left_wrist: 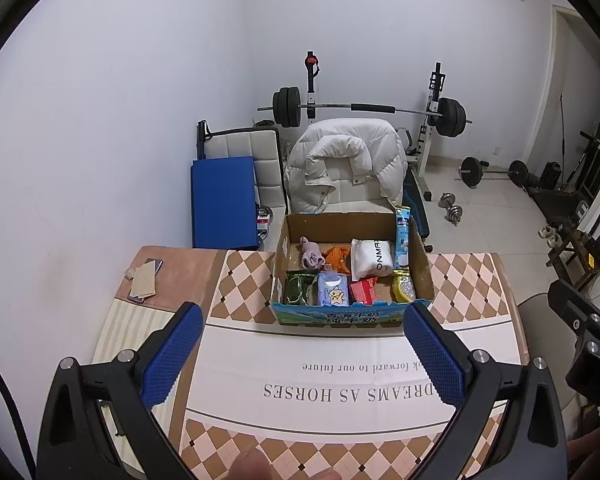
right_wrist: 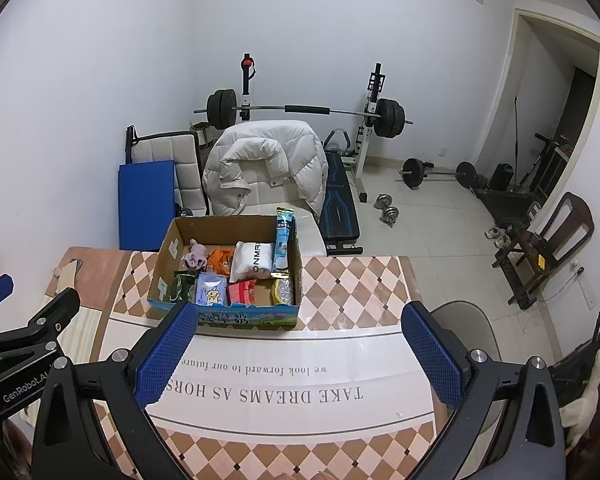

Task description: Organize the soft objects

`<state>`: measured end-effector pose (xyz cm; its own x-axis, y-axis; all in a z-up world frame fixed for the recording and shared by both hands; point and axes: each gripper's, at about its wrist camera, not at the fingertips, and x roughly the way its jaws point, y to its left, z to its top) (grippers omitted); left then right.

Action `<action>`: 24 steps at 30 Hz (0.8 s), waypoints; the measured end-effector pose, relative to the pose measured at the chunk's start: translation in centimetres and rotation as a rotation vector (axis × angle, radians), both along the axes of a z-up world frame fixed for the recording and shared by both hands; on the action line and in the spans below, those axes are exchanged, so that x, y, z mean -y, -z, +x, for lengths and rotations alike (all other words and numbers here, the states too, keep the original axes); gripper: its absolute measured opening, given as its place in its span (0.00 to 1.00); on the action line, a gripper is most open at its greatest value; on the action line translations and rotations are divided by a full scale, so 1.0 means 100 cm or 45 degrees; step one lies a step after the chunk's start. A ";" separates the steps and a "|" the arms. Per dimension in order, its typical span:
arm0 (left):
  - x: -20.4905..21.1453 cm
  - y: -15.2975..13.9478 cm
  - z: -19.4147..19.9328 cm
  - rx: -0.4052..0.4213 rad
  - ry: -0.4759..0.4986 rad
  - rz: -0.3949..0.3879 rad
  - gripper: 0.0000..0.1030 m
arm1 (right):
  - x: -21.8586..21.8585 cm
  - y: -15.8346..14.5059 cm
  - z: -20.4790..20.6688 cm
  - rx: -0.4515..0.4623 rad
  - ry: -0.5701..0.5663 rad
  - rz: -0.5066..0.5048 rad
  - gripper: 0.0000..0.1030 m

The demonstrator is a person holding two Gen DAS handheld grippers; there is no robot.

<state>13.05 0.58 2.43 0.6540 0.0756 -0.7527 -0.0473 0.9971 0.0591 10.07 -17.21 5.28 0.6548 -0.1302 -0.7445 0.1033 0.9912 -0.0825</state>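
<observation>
Soft packs fill my cardboard box | phone clear only in left view | left gripper, right gripper both released, empty

In front of me an open brown cardboard box with a blue printed front sits on the table. Along its far row lie a crumpled lilac cloth bundle, an orange crinkled pouch and a puffy white soft pack with black lettering. The near row holds a green packet, a pale blue pack with a cartoon star and a red wrapped pack.
</observation>
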 end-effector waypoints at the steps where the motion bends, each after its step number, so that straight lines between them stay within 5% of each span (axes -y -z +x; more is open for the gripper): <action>1: 0.000 -0.001 0.000 0.002 -0.002 0.001 1.00 | 0.000 0.000 0.000 0.000 -0.001 0.000 1.00; 24: 0.002 -0.004 -0.004 -0.009 0.006 0.000 1.00 | 0.001 -0.004 -0.003 -0.008 0.006 0.002 1.00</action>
